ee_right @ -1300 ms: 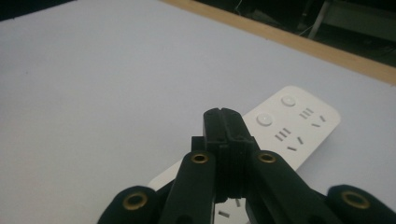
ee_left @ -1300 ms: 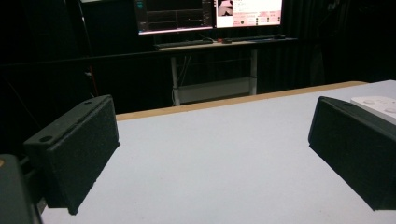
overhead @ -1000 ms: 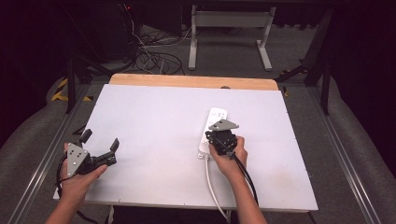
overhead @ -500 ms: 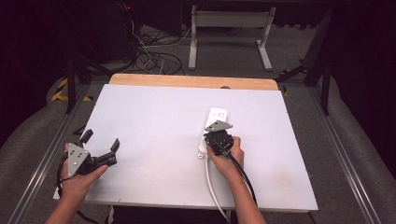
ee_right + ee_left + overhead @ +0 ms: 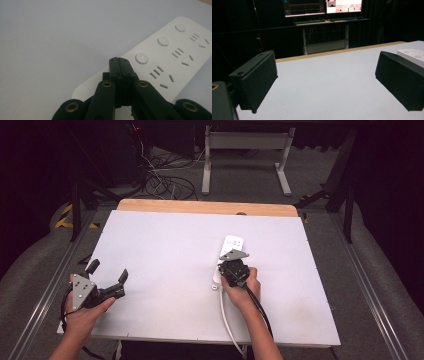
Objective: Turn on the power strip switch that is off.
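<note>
The right gripper (image 5: 120,61) has its jaws pressed together with nothing between them, poised just above the near end of the white power strip (image 5: 172,50), close to its nearest round button (image 5: 141,57); the left gripper (image 5: 107,280) rests with jaws wide apart near the table's left front corner. The strip lies flat right of centre, its cord (image 5: 227,320) trailing off the front edge. It looks rigid, light and smooth-shelled, likely to slide on the white tabletop (image 5: 165,250), so gripping across its narrow sides seems best; beyond stand a dark room and lit monitors (image 5: 323,6).

The right gripper (image 5: 235,268) and hand cover the near half of the power strip (image 5: 232,243). Its far end is cut off in the right gripper view, and whether the tips touch it seems unclear.
</note>
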Demonstrator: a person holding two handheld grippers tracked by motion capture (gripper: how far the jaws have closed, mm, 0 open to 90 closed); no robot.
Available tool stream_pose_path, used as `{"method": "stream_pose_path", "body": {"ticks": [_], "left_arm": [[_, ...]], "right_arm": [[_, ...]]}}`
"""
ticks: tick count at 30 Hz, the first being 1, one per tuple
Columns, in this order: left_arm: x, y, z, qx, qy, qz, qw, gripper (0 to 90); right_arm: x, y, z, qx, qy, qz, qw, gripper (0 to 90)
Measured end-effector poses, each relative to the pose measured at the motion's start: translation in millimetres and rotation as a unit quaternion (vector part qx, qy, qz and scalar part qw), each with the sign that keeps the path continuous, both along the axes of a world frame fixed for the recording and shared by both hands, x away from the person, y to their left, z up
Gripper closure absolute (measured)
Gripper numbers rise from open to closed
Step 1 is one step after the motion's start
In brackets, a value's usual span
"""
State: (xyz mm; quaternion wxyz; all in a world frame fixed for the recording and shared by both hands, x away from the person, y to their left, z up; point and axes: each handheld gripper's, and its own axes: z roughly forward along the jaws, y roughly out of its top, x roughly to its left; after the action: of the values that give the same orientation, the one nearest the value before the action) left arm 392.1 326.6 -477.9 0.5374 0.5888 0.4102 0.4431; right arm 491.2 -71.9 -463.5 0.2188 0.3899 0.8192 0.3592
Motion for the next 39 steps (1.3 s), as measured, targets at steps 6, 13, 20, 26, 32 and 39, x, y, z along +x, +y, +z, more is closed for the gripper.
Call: {"method": "stream_pose_path", "body": {"ticks": [6, 13, 20, 26, 32, 39], "left_arm": [[0.3, -1.3, -0.2, 0.0, -0.001, -0.002, 1.0, 4.6], [0.2, -1.2, -0.2, 0.002, -0.001, -0.004, 1.0, 5.0], [-0.4, -1.7, -0.4, 0.007, -0.002, -0.003, 1.0, 5.9], [-0.8, -1.3, -0.5, 0.005, -0.002, -0.003, 1.0, 6.1], [-1.2, -1.4, -0.5, 0.006, -0.001, -0.004, 1.0, 5.5], [-1.3, -1.4, -0.5, 0.005, -0.001, -0.004, 1.0, 5.4]], "right_arm": [[1.1, -0.4, 0.5, 0.005, 0.008, -0.003, 1.0, 90.0], [0.8, 1.1, 0.8, 0.002, 0.009, -0.007, 0.9999, 90.0], [1.0, 1.1, 0.7, 0.003, 0.011, -0.008, 0.9999, 90.0], [1.1, 1.4, 0.9, 0.003, 0.012, -0.01, 0.9999, 90.0], [1.3, 1.3, 0.8, 0.002, 0.013, -0.011, 0.9999, 90.0], [0.9, 2.3, 0.7, 0.001, 0.013, -0.012, 0.9998, 90.0]]}}
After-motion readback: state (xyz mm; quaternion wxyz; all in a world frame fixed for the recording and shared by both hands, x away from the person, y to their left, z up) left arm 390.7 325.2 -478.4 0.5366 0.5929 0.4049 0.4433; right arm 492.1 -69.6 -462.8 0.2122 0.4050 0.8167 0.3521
